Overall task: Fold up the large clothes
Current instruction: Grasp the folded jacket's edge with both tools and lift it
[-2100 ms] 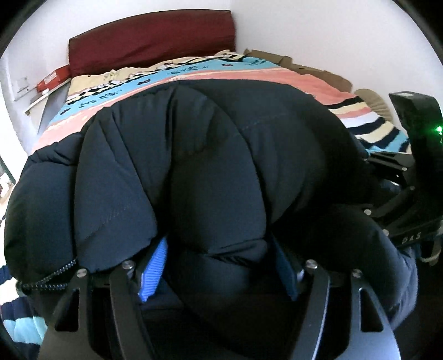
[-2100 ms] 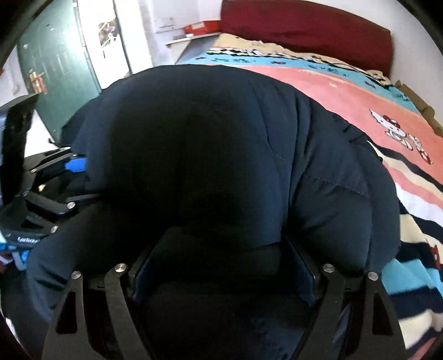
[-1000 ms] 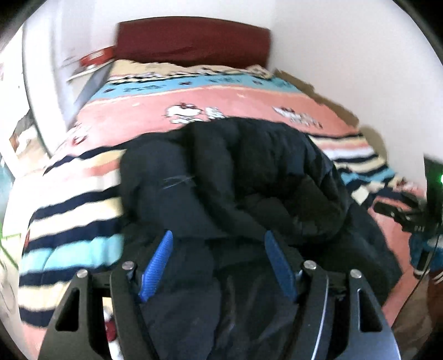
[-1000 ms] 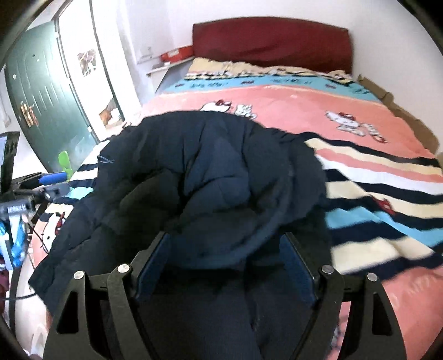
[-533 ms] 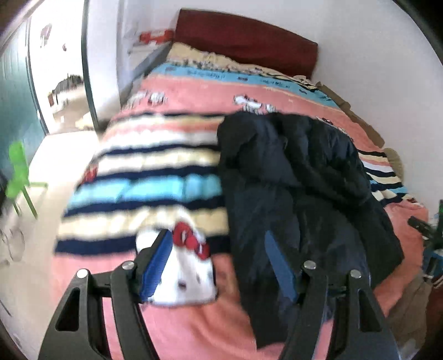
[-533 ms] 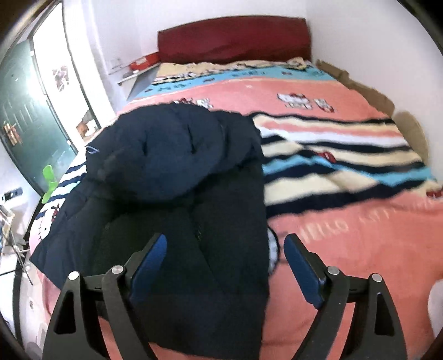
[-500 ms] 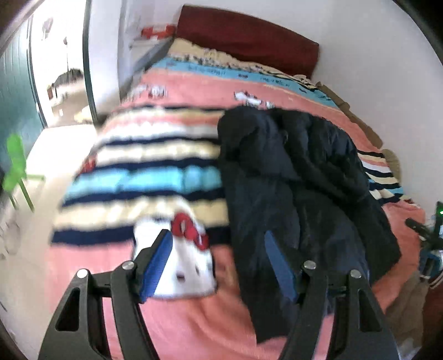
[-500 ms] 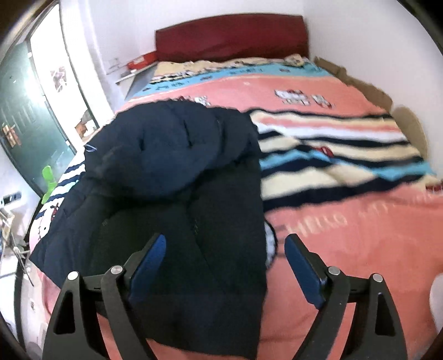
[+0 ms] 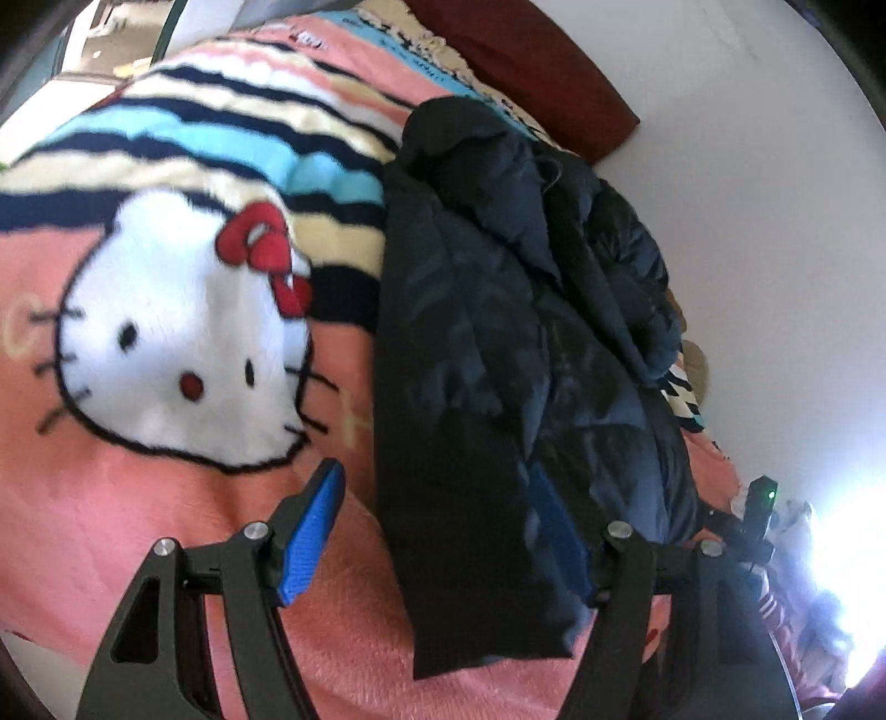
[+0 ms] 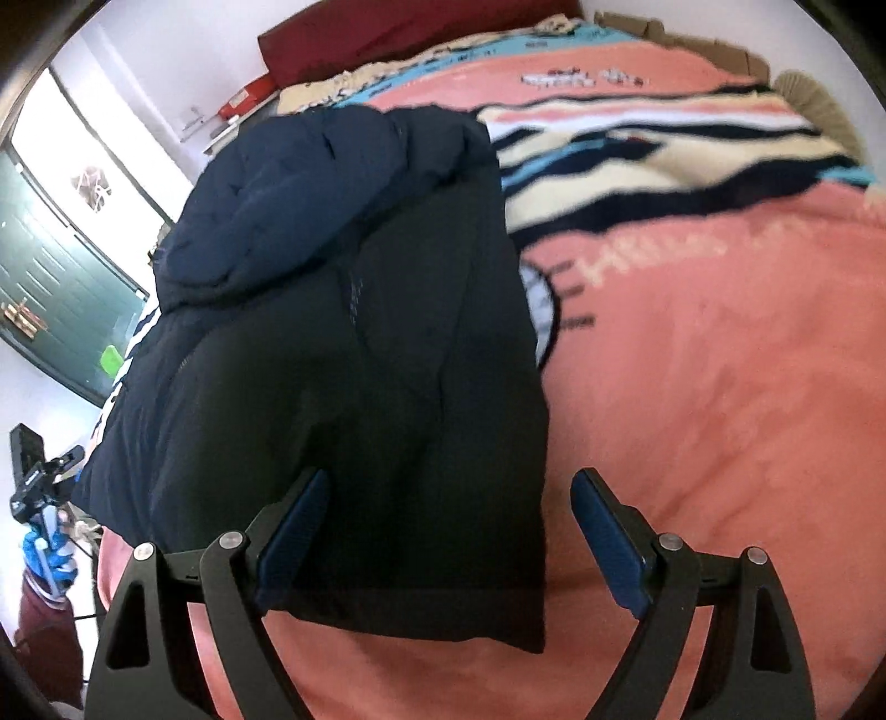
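I see the navy puffer jacket (image 9: 515,343) lying bunched on the Hello Kitty blanket (image 9: 183,332). My left gripper (image 9: 437,531) and right gripper (image 10: 448,531) both gape wide, gripping nothing, above the jacket's hem.

Jacket (image 9: 498,343): I read it as dark navy, quilted on the puffy outer shell, near-black on the flat panel facing me. Blanket (image 9: 166,498): salmon pink ground, bands of navy, cream and sky blue, plus a white cartoon cat face with red bow, black whiskers and outline. Headboard (image 10: 387,27): deep maroon. Left gripper (image 9: 437,531) and right gripper (image 10: 448,520): black frames, blue pads. Door (image 10: 50,310): dark green.
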A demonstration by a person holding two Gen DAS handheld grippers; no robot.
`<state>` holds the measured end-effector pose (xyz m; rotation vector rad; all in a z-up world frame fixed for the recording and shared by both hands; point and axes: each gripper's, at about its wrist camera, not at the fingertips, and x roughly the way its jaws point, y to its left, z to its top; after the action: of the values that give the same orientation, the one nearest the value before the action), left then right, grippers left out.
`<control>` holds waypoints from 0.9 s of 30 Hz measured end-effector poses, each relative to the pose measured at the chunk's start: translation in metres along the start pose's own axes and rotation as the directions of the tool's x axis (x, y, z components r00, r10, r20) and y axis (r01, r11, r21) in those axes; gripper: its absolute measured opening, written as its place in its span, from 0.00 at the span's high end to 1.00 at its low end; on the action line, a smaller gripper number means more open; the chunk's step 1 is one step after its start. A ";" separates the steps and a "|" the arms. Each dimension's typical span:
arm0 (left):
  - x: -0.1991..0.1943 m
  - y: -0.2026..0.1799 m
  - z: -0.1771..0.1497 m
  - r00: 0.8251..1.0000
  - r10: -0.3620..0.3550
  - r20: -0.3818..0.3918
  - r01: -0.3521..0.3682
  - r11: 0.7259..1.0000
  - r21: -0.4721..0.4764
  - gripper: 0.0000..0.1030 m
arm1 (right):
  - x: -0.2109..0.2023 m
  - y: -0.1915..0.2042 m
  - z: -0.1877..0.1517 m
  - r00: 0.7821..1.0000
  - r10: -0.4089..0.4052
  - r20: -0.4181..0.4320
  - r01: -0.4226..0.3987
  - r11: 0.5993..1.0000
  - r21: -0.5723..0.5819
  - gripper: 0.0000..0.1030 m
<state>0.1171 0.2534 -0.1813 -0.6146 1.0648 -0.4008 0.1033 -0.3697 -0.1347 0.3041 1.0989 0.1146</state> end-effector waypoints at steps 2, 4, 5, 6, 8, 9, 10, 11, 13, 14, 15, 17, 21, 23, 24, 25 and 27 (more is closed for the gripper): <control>0.008 0.008 -0.004 1.000 -0.024 -0.012 0.023 0.999 -0.044 0.34 | 0.008 -0.003 -0.005 1.000 0.025 -0.015 -0.025 1.000 0.018 0.14; 0.012 0.017 -0.009 0.997 -0.075 -0.012 0.074 0.992 -0.100 0.34 | 0.012 -0.005 -0.007 0.999 0.048 -0.023 -0.047 0.998 0.031 0.14; 0.012 0.021 -0.011 0.995 -0.100 -0.011 0.098 0.988 -0.122 0.34 | 0.014 -0.006 -0.009 0.998 0.058 -0.026 -0.057 0.998 0.034 0.14; 0.013 0.026 -0.015 0.989 -0.148 -0.010 0.144 0.977 -0.154 0.34 | 0.016 -0.006 -0.010 0.997 0.069 -0.031 -0.068 0.997 0.036 0.14; 0.015 0.030 -0.021 0.976 -0.219 -0.012 0.213 0.959 -0.189 0.34 | 0.020 -0.007 -0.012 0.995 0.096 -0.042 -0.094 0.995 0.035 0.14; 0.017 0.029 -0.025 0.969 -0.245 -0.020 0.237 0.952 -0.192 0.34 | 0.021 -0.006 -0.012 0.993 0.108 -0.048 -0.107 0.994 0.033 0.14; 0.018 0.026 -0.028 0.965 -0.261 -0.029 0.251 0.949 -0.190 0.34 | 0.023 -0.005 -0.014 0.990 0.126 -0.056 -0.124 0.992 0.031 0.14; 0.020 0.021 -0.032 0.960 -0.277 -0.045 0.265 0.947 -0.183 0.34 | 0.024 -0.004 -0.014 0.988 0.142 -0.062 -0.140 0.990 0.030 0.14; 0.024 0.013 -0.036 0.954 -0.294 -0.063 0.280 0.944 -0.174 0.34 | 0.026 -0.001 -0.015 0.984 0.165 -0.070 -0.164 0.986 0.025 0.15; 0.026 0.007 -0.038 0.952 -0.298 -0.073 0.283 0.945 -0.163 0.34 | 0.026 -0.001 -0.016 0.982 0.175 -0.071 -0.173 0.985 0.023 0.18; 0.027 0.002 -0.039 0.953 -0.292 -0.080 0.278 0.949 -0.152 0.34 | 0.026 0.000 -0.016 0.981 0.181 -0.074 -0.180 0.983 0.024 0.19; 0.030 -0.007 -0.041 0.959 -0.269 -0.090 0.257 0.958 -0.129 0.34 | 0.027 -0.002 -0.016 0.977 0.194 -0.083 -0.193 0.981 0.031 0.29; 0.029 -0.023 -0.045 0.974 -0.211 -0.083 0.205 0.976 -0.076 0.49 | 0.026 -0.009 -0.021 0.969 0.230 -0.094 -0.226 0.973 0.045 0.49; 0.026 -0.034 -0.044 0.978 -0.191 -0.083 0.189 0.981 -0.035 0.68 | 0.024 -0.013 -0.023 0.964 0.250 -0.090 -0.247 0.968 0.046 0.66; 0.024 -0.041 -0.043 0.980 -0.180 -0.079 0.180 0.984 -0.010 0.74 | 0.022 -0.013 -0.023 0.963 0.257 -0.086 -0.255 0.966 0.039 0.69; 0.021 -0.051 -0.041 0.982 -0.171 -0.077 0.174 0.984 0.026 0.79 | 0.020 -0.011 -0.022 0.962 0.260 -0.083 -0.259 0.966 0.027 0.76; 0.014 -0.066 -0.038 0.985 -0.156 -0.072 0.162 0.984 0.077 0.82 | 0.013 -0.002 -0.020 0.965 0.253 -0.068 -0.256 0.966 -0.030 0.81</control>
<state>0.0881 0.1844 -0.1621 -0.6184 1.0595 -0.6049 0.0913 -0.3651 -0.1547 0.4085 1.1158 0.3766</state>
